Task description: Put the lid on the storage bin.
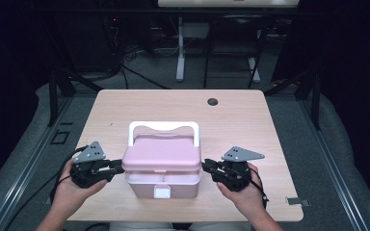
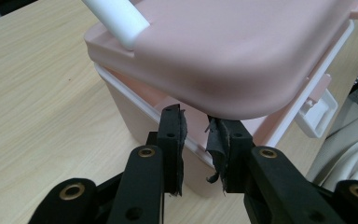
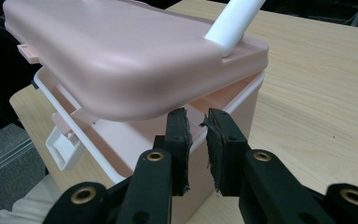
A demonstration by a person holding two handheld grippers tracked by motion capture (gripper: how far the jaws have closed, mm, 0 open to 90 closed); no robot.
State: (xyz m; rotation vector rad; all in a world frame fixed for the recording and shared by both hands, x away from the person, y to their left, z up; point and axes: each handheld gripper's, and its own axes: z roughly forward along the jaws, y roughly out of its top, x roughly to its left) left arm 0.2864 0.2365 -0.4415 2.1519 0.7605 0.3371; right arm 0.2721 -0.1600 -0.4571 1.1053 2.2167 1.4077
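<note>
A: How far along are we getting?

B: We're prising the pink box's lid (image 1: 163,155) up at the table's (image 1: 125,103) near edge; it's partly raised, latch (image 1: 162,192) undone, full opening remaining.

A: Grippers?

B: Left gripper (image 2: 196,135) and right gripper (image 3: 196,133) are both standing narrowly apart under the lid's rim, clamping nothing. We're counting one box, one handle (image 1: 164,127), two grippers.

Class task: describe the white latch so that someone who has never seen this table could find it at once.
Start at the pink box in the middle of the wooden table. On its front wall, below the raised lid, hangs the white latch: small and squarish, unlike the long white handle behind.
</note>
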